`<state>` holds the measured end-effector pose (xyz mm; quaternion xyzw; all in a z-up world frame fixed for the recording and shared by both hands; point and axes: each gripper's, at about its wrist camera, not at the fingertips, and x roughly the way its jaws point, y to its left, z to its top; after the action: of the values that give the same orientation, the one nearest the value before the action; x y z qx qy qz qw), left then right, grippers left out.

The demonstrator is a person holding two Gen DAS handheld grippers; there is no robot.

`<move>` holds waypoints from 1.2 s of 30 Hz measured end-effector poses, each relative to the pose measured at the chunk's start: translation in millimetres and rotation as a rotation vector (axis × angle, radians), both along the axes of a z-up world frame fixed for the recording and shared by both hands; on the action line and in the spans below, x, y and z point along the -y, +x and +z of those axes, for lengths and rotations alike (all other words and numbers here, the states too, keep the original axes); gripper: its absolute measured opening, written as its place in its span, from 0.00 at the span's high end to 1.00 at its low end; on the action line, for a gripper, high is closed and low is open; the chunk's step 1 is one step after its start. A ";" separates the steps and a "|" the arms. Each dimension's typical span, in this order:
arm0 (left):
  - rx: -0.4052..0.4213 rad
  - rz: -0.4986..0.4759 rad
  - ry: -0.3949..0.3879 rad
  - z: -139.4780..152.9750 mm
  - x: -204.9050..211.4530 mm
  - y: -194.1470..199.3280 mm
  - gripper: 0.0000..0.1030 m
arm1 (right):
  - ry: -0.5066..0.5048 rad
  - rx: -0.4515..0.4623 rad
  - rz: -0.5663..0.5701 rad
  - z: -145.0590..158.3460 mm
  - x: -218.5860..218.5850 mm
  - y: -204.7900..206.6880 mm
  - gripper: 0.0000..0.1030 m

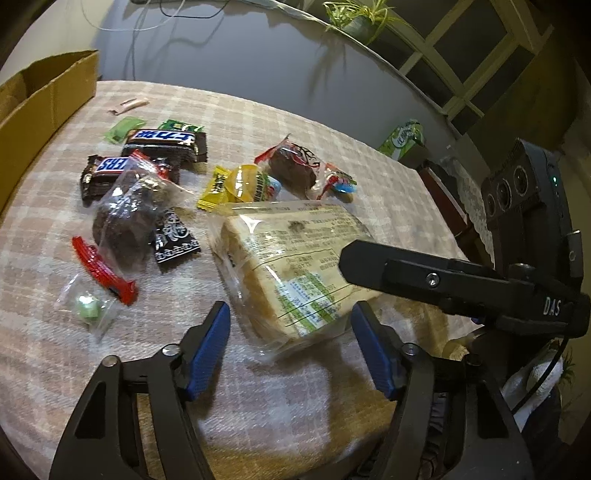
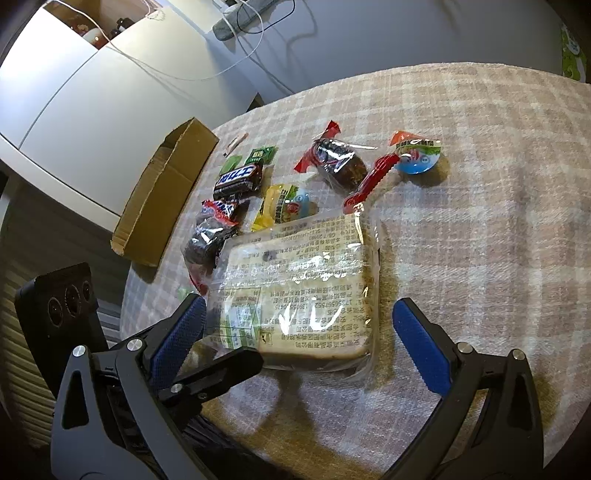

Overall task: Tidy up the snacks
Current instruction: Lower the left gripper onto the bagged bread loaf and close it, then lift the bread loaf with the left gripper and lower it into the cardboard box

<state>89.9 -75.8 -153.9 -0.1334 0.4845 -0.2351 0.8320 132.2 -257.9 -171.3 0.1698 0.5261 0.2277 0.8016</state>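
Checked tablecloth (image 2: 480,155) strewn with snacks — both grippers, left gripper (image 1: 290,350) and right gripper (image 2: 299,347), spread wide, holding nothing, flanking the bread packet (image 2: 306,291) near the front edge — probably about to grasp it for the cardboard box (image 2: 166,192).

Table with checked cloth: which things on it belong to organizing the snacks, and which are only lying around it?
For the job:
- bread pack
- Snickers bars
- chocolate cakes in clear wrap
- jelly cups
- yellow candy
- cardboard box

Just around:
- potted plant
- white cables
- green tissue box
- white cabinet
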 end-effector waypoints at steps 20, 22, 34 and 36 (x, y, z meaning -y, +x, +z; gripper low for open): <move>0.127 0.017 0.046 26.8 -15.1 -15.4 0.43 | -0.100 0.071 0.042 26.0 -23.4 -18.1 0.32; 0.149 0.024 0.046 33.1 -21.0 -17.7 0.43 | -0.103 0.085 0.046 33.3 -29.3 -19.8 0.33; 0.245 0.134 0.040 66.6 -86.2 -20.1 0.44 | -0.135 0.199 0.155 76.4 -101.1 -9.9 0.33; 0.253 0.152 0.042 68.5 -96.9 -18.4 0.43 | -0.134 0.211 0.174 80.3 -113.2 -6.4 0.33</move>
<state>71.6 21.1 -85.4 -0.1218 0.3693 -0.1761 0.9043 125.8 -144.7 -91.0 0.0446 0.4658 0.2772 0.8392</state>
